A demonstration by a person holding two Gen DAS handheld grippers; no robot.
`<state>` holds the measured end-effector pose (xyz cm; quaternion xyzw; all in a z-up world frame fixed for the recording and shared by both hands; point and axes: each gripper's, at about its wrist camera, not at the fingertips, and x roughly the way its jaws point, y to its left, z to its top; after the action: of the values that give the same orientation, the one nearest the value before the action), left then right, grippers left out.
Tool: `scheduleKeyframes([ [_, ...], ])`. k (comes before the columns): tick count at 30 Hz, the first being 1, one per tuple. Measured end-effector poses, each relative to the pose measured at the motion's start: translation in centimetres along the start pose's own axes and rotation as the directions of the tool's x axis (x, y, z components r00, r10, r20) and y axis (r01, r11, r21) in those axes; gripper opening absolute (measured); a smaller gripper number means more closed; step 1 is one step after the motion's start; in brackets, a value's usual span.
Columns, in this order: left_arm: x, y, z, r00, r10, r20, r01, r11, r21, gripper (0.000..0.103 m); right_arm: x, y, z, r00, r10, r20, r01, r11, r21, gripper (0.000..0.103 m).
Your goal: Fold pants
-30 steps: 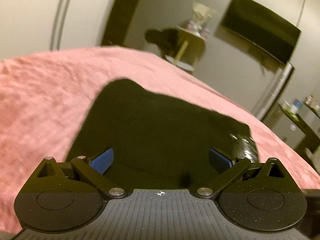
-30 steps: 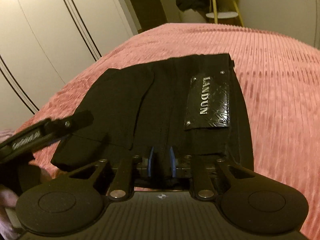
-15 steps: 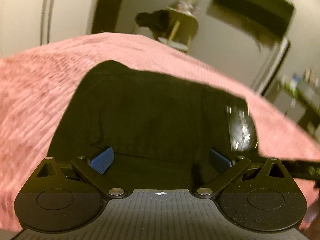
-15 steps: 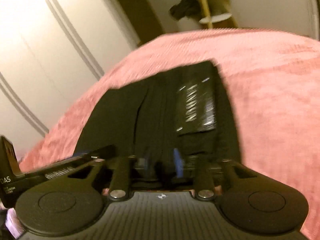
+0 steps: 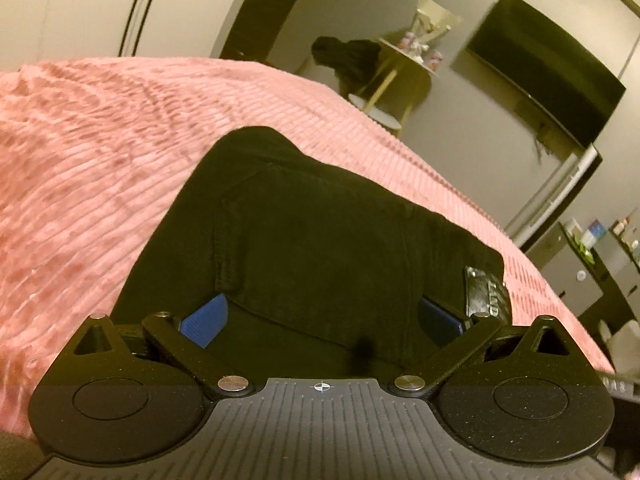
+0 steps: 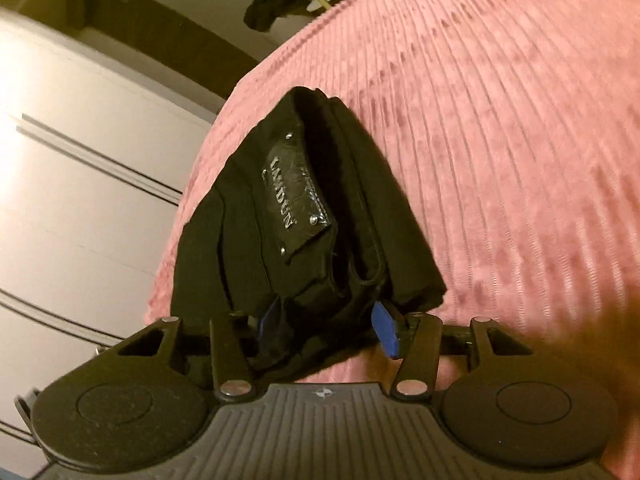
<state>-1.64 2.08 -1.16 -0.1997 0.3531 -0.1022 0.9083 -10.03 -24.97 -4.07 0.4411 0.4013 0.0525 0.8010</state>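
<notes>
The black pants [image 5: 320, 248] lie folded into a compact bundle on the pink ribbed bedspread [image 5: 92, 152]. A shiny black label reading LANDUN [image 6: 294, 196] sits on top; it also shows at the right in the left wrist view [image 5: 486, 290]. My left gripper [image 5: 320, 318] is open wide, its blue pads either side of the near edge of the bundle. My right gripper [image 6: 326, 326] is open, its blue pads apart with the near end of the pants [image 6: 312, 216] between them.
White wardrobe doors [image 6: 80, 168] stand to the left of the bed. A small gold side table [image 5: 404, 68] with a dark garment [image 5: 344, 54] draped on it stands beyond the bed. A dark TV [image 5: 540, 64] hangs on the far wall.
My right gripper has opened from shut and its view has tilted, rolling to the left. The left gripper stayed open and shifted a little over the bundle.
</notes>
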Motion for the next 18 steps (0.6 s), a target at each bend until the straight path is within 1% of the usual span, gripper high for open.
scheduleKeyframes([
  [2, 0.1, -0.2, -0.1, 1.000, -0.001, -0.003, 0.001, 1.000, 0.017, 0.103, 0.8, -0.1, 0.3, 1.000, 0.009, -0.005, -0.009, 0.999, 0.034, 0.054],
  [4, 0.1, -0.4, -0.2, 1.000, 0.000, -0.005, 0.000, 1.000, 0.027, 0.103, 1.5, 0.1, 0.2, 1.000, 0.016, 0.002, -0.017, 0.999, 0.043, 0.056],
  [6, 0.0, -0.6, -0.3, 1.000, 0.000, -0.006, 0.000, 0.999, 0.033, 0.103, 1.9, 0.3, 0.1, 1.000, 0.030, 0.011, -0.030, 0.998, 0.057, 0.060],
  [7, 0.0, -0.6, -0.4, 1.000, 0.001, -0.008, -0.001, 0.999, 0.037, 0.103, 2.0, 0.3, 0.0, 0.999, 0.034, 0.018, -0.035, 0.997, 0.065, 0.060],
  [8, 0.0, -0.7, -0.4, 1.000, 0.004, -0.007, -0.004, 0.999, 0.042, 0.103, 2.1, 0.4, 0.0, 0.999, 0.033, 0.026, -0.035, 0.997, 0.068, 0.056],
  [9, -0.1, -0.7, -0.5, 1.000, 0.007, -0.006, -0.007, 0.999, 0.047, 0.103, 2.1, 0.7, -0.1, 0.999, 0.016, 0.038, -0.018, 0.998, 0.054, 0.040],
  [10, -0.1, -0.8, -0.5, 1.000, 0.011, -0.007, -0.010, 0.998, 0.054, 0.103, 2.1, 1.1, -0.2, 0.999, -0.008, 0.054, 0.007, 1.000, 0.015, 0.040],
  [12, -0.2, -1.0, -0.6, 1.000, 0.023, -0.003, -0.023, 0.997, 0.067, 0.103, 1.7, 2.3, -0.4, 0.996, -0.025, 0.088, 0.031, 0.997, -0.067, 0.036],
  [14, -0.3, -1.3, -0.7, 0.999, 0.032, 0.005, -0.032, 0.996, 0.080, 0.103, 1.1, 3.8, -0.8, 0.990, -0.037, 0.135, 0.059, 0.985, -0.163, 0.035],
  [16, -0.5, -1.5, -0.8, 0.999, 0.033, 0.019, -0.034, 0.995, 0.095, 0.103, -0.1, 6.1, -1.3, 0.977, -0.049, 0.208, 0.108, 0.952, -0.285, 0.034],
  [18, -0.7, -1.7, -0.8, 0.999, 0.037, 0.032, -0.040, 0.993, 0.114, 0.103, -0.9, 7.5, -1.7, 0.960, -0.066, 0.274, 0.165, 0.920, -0.356, 0.033],
])
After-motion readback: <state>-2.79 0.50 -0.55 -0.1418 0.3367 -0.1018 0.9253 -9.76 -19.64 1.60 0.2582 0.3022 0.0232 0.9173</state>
